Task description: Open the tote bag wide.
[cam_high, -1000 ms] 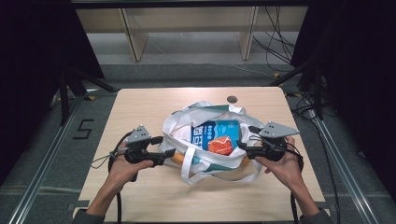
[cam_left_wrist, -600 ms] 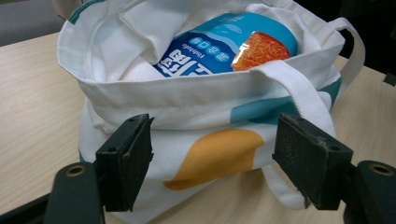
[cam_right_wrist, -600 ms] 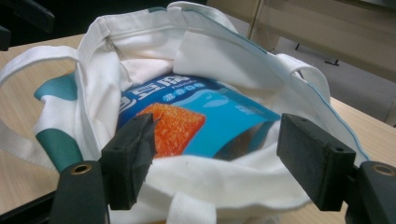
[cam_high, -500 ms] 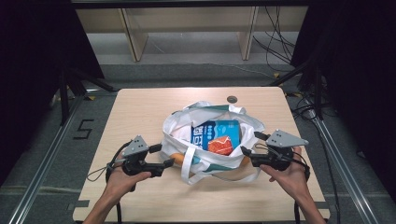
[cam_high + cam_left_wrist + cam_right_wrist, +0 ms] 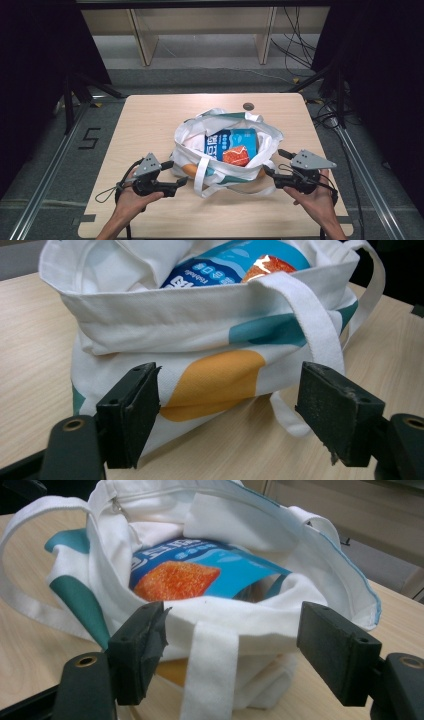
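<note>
— Dark curtains all round, one pale bench [image 5: 150, 120] lit in the middle. What are the grippers doing?

— Left gripper [image 5: 177, 176], lower left of the high view, has its jaws spread wide with nothing between them; they have just been opening. In its own view the pads [image 5: 131, 412] stand clear of the bag [image 5: 200, 335], cloth ahead of them but not pinched.

— And the other one?

— Right gripper [image 5: 271, 161], lower right, also gapes, empty, aimed at the bag's near edge [image 5: 235, 617].

— So what changed?

— A second ago both grippers sat higher in the frame, tight against the bag's two sides. Now they have backed off toward the bottom edge, apart from the cloth.

— And the bag?

— Middle of the bench [image 5: 225, 150], mouth open, a blue packet [image 5: 235, 145] lying inside, one strap [image 5: 201, 172] drooping toward the bottom of the frame.

— Meaning?

— I'd judge the packing is finished or paused: the bag is let go, and either gripper could next take a strap.
</note>
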The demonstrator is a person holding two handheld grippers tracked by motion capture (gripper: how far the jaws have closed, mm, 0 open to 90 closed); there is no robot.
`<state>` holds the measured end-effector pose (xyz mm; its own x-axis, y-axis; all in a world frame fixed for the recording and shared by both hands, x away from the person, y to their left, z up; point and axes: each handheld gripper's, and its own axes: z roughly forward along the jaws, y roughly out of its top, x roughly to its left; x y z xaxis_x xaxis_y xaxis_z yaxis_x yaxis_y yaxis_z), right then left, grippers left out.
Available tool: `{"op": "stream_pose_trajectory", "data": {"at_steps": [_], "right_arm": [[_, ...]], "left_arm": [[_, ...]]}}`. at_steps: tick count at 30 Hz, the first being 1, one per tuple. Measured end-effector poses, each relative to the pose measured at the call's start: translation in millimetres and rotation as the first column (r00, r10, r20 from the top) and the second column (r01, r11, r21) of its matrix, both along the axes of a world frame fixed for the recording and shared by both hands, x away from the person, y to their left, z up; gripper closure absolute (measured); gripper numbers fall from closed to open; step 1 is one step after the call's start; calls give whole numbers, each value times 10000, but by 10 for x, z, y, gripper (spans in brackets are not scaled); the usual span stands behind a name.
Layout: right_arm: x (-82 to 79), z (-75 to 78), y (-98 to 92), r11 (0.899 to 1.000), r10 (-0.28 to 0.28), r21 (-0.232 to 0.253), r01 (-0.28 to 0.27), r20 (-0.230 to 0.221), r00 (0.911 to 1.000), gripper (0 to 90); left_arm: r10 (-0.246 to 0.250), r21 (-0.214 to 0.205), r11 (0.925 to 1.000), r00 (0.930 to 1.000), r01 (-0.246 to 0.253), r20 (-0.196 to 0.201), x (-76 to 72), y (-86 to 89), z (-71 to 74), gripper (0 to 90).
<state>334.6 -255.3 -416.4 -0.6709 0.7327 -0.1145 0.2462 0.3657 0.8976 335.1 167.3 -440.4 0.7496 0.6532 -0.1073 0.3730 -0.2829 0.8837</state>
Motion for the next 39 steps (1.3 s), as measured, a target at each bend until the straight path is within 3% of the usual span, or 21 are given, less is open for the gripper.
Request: {"op": "stream_pose_trajectory", "data": {"at_steps": [1, 5, 6, 7, 8, 9, 14, 15, 21, 22, 23, 24, 27, 30, 33, 36, 38, 39], "right_arm": [[-11, -13, -4, 10000, 21, -22, -20, 285, 9996, 286], [-85, -46, -60, 9999, -115, 70, 114, 98, 9999, 286], [-110, -59, -68, 9996, -201, 171, 203, -157, 9997, 286], [-94, -68, -100, 9999, -79, -91, 82, 263, 9996, 286], [-94, -68, -100, 9999, -79, -91, 82, 263, 9996, 286], [-135, -85, -92, 9994, -298, 180, 299, -71, 9995, 286], [-198, -186, -139, 9988, -370, 322, 370, -16, 9993, 272], [-227, -205, -137, 9984, -408, 371, 417, -236, 9989, 272], [-281, -284, -155, 9991, -295, 305, 296, -34, 9996, 270], [-313, -304, -170, 9986, -425, 303, 429, -108, 9990, 269], [-345, -317, -169, 9976, -527, 423, 548, -479, 9975, 267], [-340, -330, -187, 9981, -496, 363, 507, -304, 9983, 266], [-362, -352, -189, 9976, -516, 421, 541, -570, 9970, 267], [-361, -380, -228, 9981, -566, 203, 576, -497, 9972, 259], [-395, -423, -229, 9969, -773, 89, 783, -874, 9932, 256], [-376, -462, -254, 9978, -656, -181, 646, -657, 9957, 244], [-397, -497, -254, 9967, -806, -171, 794, -904, 9926, 238], [-387, -510, -266, 9971, -698, -357, 671, -791, 9944, 231]], "left_arm": [[181, -83, 9998, 9998, -182, -100, -23, -20, -11, 242], [111, -92, 9999, 9999, -112, -117, -93, -33, -55, 242], [56, -108, 9999, 9999, -57, -100, -103, -32, -65, 242], [19, -23, 10000, 10000, -20, -63, -124, -25, -77, 242], [19, -23, 10000, 10000, -20, -63, -124, -25, -77, 240], [25, -42, 10000, 10000, -26, -80, -143, -22, -90, 240], [-79, 151, 9999, 9999, 80, -82, -232, 30, -175, 235], [56, -30, 10000, 9996, -57, -291, -256, 22, -196, 234], [22, 140, 9999, 9998, -19, -215, -314, 29, -243, 230], [24, 122, 9999, 9997, -21, -250, -326, 26, -254, 229], [24, 140, 9999, 9998, -22, -191, -347, 20, -269, 228], [54, 113, 9999, 9997, -52, -234, -358, 17, -275, 228], [-114, 350, 9993, 9999, 117, -94, -356, 37, -282, 224], [4, 257, 9997, 9995, 4, -320, -381, 35, -322, 223], [65, 196, 9998, 9993, -57, -374, -395, 37, -353, 223], [111, 239, 9997, 9992, -102, -379, -409, 47, -372, 222], [118, 212, 9997, 9990, -109, -433, -423, 54, -382, 222], [106, 247, 9996, 9991, -96, -411, -431, 58, -389, 221]]}}
